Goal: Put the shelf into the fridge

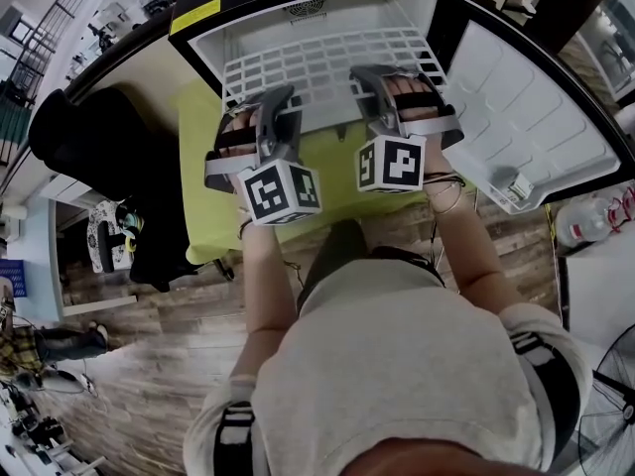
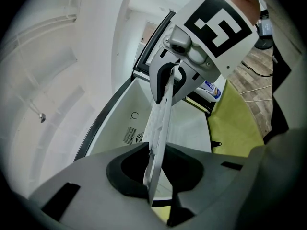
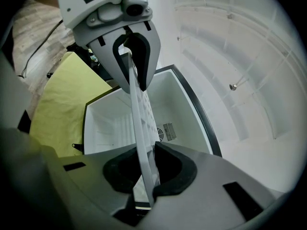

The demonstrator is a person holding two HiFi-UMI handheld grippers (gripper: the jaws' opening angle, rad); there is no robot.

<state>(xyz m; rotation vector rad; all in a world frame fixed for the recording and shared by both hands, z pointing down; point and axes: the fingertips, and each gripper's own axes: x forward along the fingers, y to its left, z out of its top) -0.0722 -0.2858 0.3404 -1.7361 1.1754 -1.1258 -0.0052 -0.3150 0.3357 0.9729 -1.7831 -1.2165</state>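
- The left gripper [image 2: 158, 163] is seen in its own view clamped on the front edge of the white grid shelf [image 2: 161, 121], the dark pads pressed against both faces of the thin panel.
- The right gripper [image 3: 145, 169] is likewise closed on the shelf [image 3: 140, 111], whose edge runs up the middle of that frame.
- Each gripper view shows the opposite gripper at the far end of the shelf: the right one with its marker cube [image 2: 218, 25] at the upper right, the left one [image 3: 134, 63] at the upper left. The bite of the pads cannot be read from above.
- Only the head view shows the layout: the left gripper [image 1: 281, 102] and right gripper [image 1: 369, 77] are held side by side at upper centre, with the shelf [image 1: 317, 62] lying flat and reaching into the open fridge [image 1: 213, 38].
- The grid pattern of the shelf is plain from above; in the gripper views it is seen nearly edge-on.
- The vent [image 3: 167, 131] in the back wall of the fridge is seen clearly in both gripper views.
- The open door [image 1: 536, 117] is swung out to the upper right of the head view.
- A yellow-green surface [image 1: 203, 167] lies under the fridge, with a wooden floor [image 1: 159, 365] below it in the frame.
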